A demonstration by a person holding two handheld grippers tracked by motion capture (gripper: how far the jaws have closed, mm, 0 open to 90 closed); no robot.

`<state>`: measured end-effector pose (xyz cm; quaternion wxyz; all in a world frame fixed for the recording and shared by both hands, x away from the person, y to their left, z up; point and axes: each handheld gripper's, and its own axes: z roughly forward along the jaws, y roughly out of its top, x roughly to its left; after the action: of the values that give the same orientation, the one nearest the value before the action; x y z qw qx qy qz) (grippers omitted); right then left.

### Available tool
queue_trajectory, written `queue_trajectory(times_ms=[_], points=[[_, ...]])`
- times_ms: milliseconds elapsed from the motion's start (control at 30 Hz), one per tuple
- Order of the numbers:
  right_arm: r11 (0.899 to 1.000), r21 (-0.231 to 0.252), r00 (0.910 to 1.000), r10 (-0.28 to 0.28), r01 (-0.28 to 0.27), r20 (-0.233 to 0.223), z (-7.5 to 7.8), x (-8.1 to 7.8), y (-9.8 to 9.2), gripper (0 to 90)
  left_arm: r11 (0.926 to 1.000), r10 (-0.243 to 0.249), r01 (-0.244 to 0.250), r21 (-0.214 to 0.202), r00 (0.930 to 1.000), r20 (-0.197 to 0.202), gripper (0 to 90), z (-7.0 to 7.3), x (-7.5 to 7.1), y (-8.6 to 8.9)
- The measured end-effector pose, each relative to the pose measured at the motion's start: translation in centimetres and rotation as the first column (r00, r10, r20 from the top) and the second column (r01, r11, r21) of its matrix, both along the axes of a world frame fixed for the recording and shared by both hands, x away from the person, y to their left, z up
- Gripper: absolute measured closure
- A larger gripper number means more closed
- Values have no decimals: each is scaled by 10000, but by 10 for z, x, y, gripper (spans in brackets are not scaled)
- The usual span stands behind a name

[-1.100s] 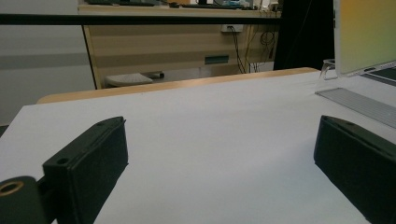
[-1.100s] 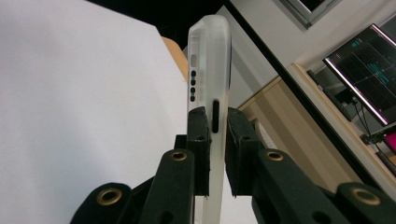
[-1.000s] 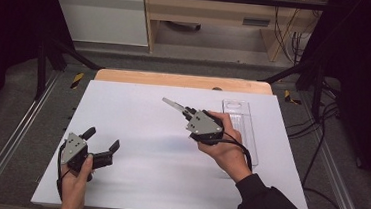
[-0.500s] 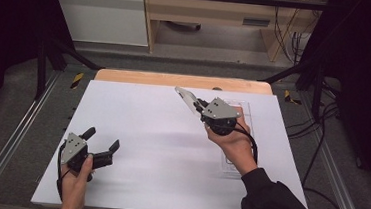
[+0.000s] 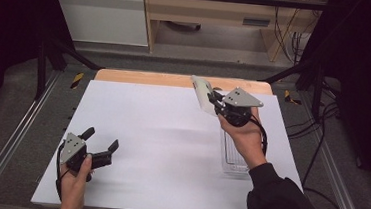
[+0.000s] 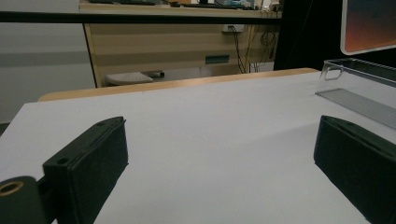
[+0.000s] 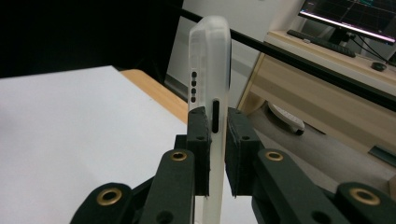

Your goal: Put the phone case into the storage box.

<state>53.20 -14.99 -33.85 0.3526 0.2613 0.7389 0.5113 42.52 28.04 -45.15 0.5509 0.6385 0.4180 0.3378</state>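
A phone in a frosted white case is held edge-on above the far right of the white table. My right gripper is shut on the phone's lower end. In the right gripper view the two black pads press on both faces of the phone, which stands upright beyond them. My left gripper rests low at the near left of the table, open, with nothing between its fingers. The left gripper view also catches the phone at top right.
A clear plastic tray lies on the right side of the table under the right forearm; its rim shows as the tray in the left gripper view. A wooden strip runs along the table's far edge. Metal rails flank the table.
The right gripper has carried the phone to the right and toward the far edge, rising slightly. The left gripper has stayed where it was.
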Motion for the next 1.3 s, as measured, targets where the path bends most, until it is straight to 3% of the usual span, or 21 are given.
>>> queue_trajectory(times_ms=[33, 167, 567, 1300], points=[[9994, 312, 9999, -111, 114, -86, 1, 2, -7, 817, 10000, -9, 9, 1, 10000, 0, 25, 0, 0, 0], [9962, 777, 9990, -369, 387, -252, 1, 6, -21, 818, 10000, -13, 13, 5, 10000, -7, 25, 0, 0, 0], [9765, 1854, 9924, -971, 1096, -753, -3, 17, -53, 817, 10000, -64, 64, 4, 10000, -44, 25, -1, 0, -1], [9618, 2093, 9818, -1571, 1767, -1069, -12, 24, -77, 817, 9999, -111, 111, 10, 9999, -104, 19, -2, 1, -1]])
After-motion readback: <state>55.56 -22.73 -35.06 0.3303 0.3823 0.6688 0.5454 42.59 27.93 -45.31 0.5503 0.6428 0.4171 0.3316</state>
